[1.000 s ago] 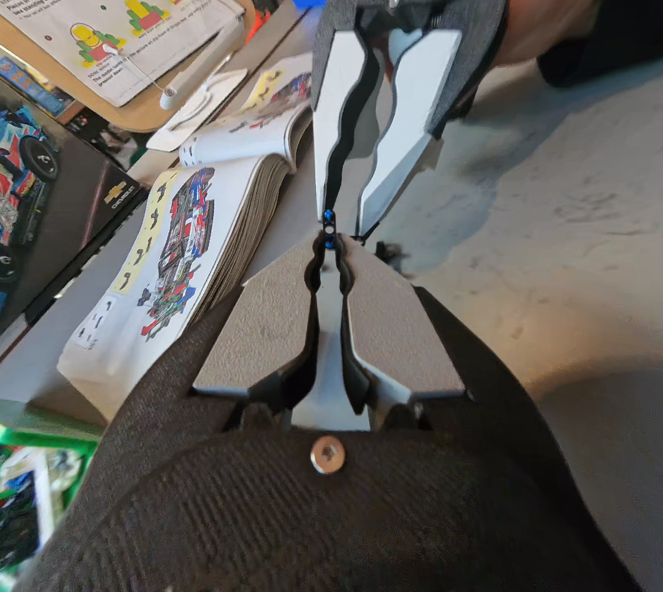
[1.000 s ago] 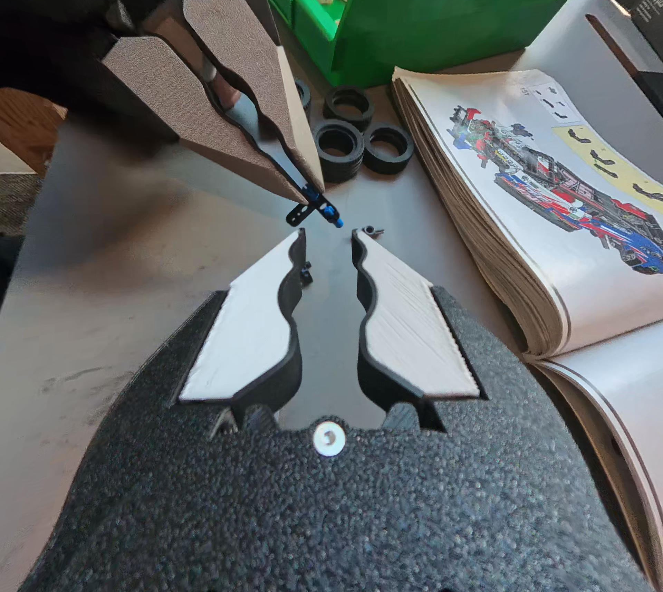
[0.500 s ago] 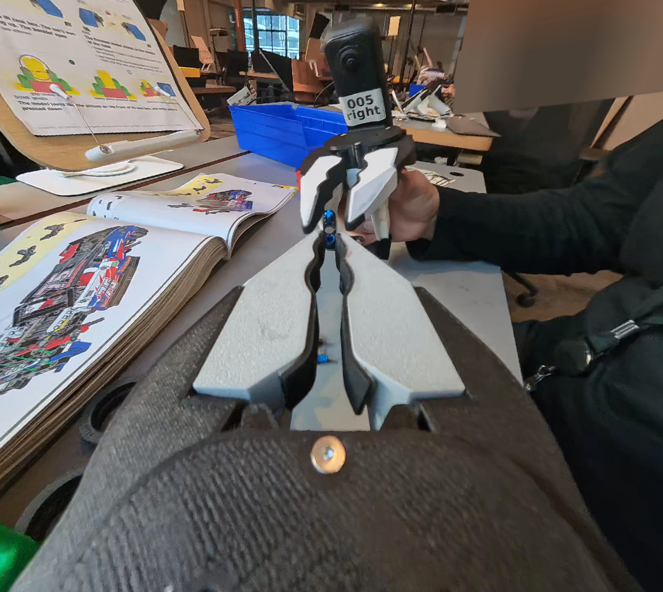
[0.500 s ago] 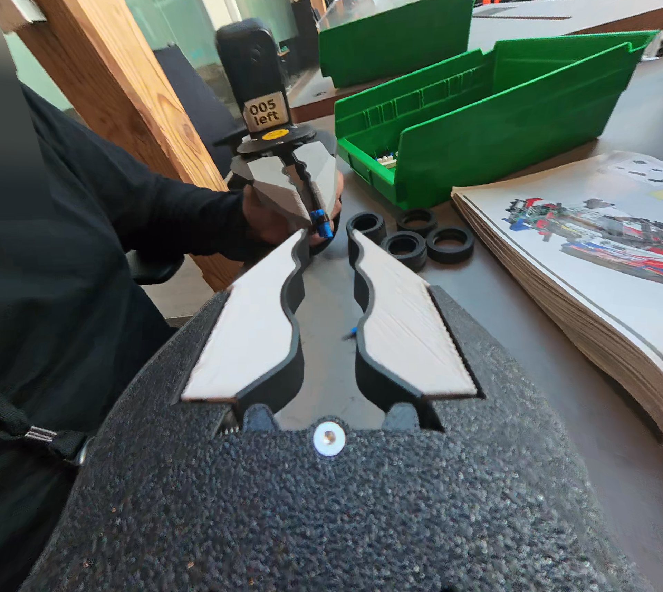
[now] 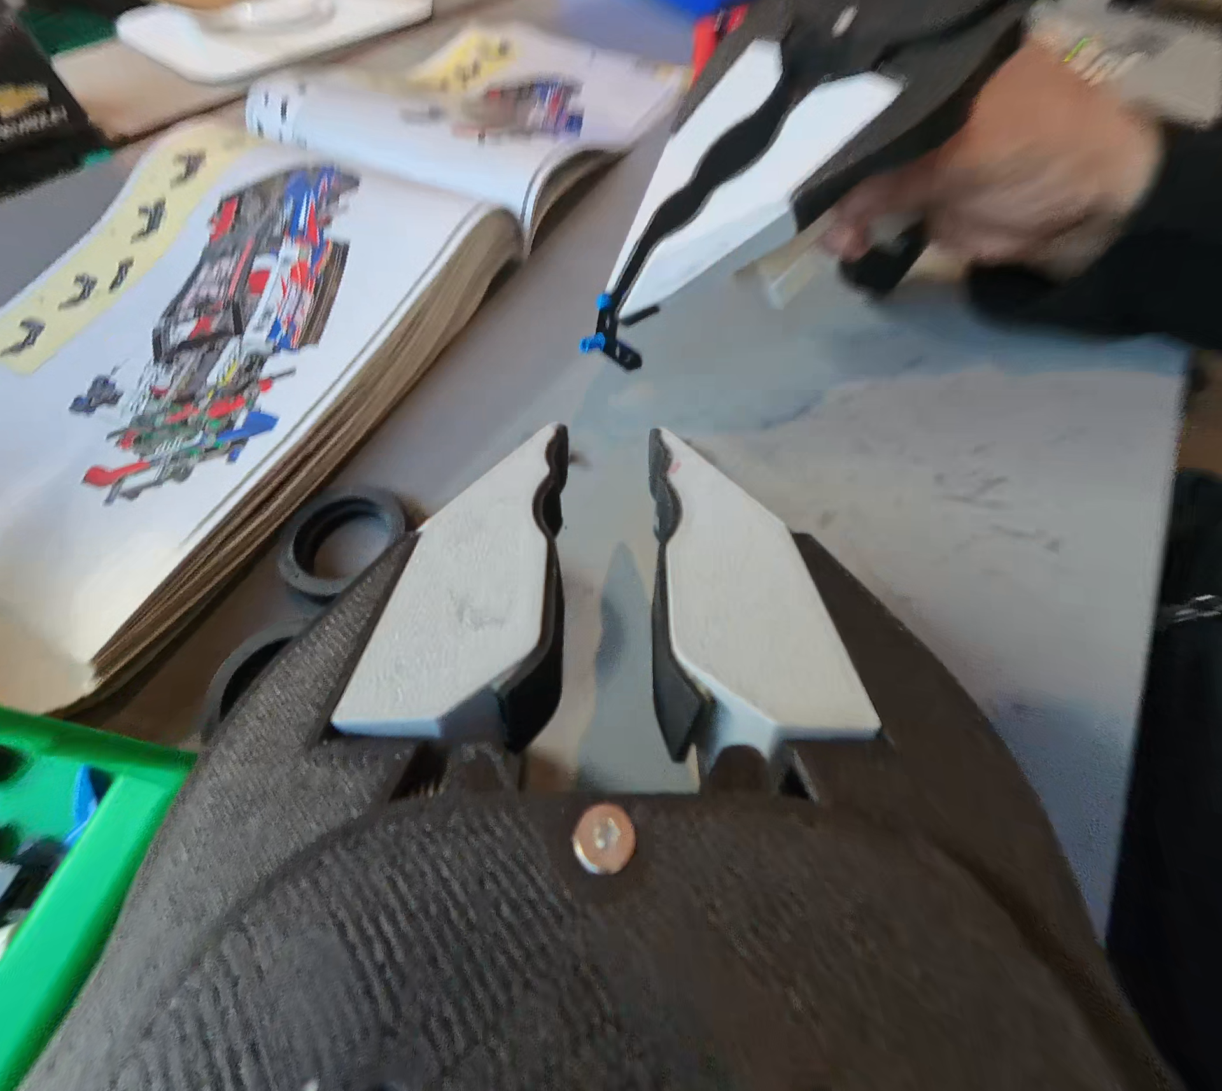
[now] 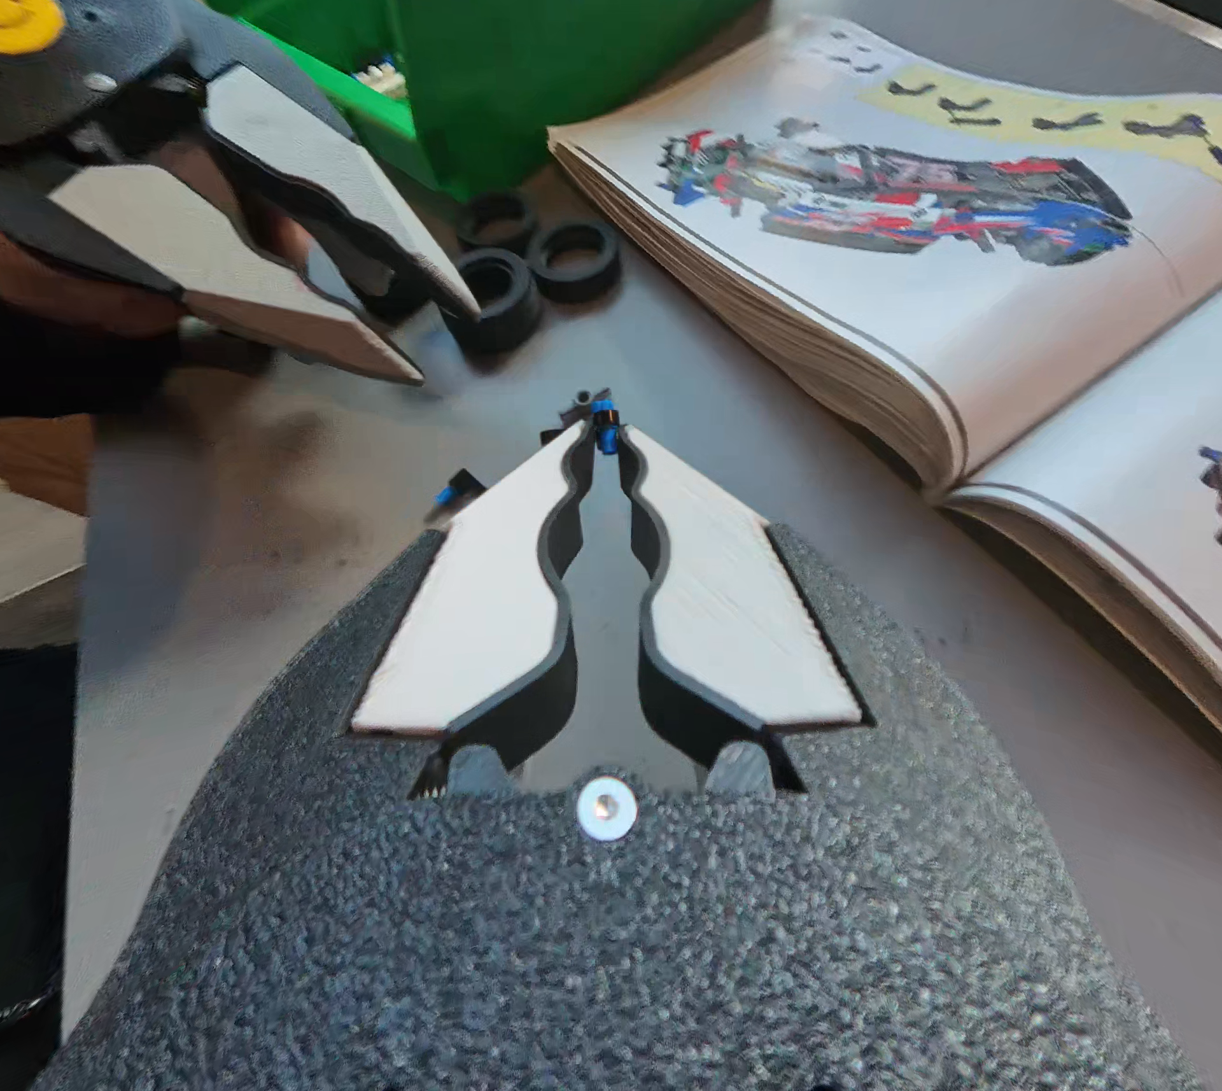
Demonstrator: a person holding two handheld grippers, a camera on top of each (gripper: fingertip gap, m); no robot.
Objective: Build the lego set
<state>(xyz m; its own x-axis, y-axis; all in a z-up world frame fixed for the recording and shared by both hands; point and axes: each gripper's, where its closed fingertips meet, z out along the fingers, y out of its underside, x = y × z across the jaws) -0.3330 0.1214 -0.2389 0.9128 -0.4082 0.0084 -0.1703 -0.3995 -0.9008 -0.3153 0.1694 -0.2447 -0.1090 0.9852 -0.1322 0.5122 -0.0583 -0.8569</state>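
A hobby-style workbench is serving as the setting, with a grey table (image 6: 661, 345) carrying an open instruction booklet (image 6: 926, 239) at right, a green parts bin (image 6: 529, 1) at upper left, and loose black tyres (image 6: 542, 259) sitting mid-frame.
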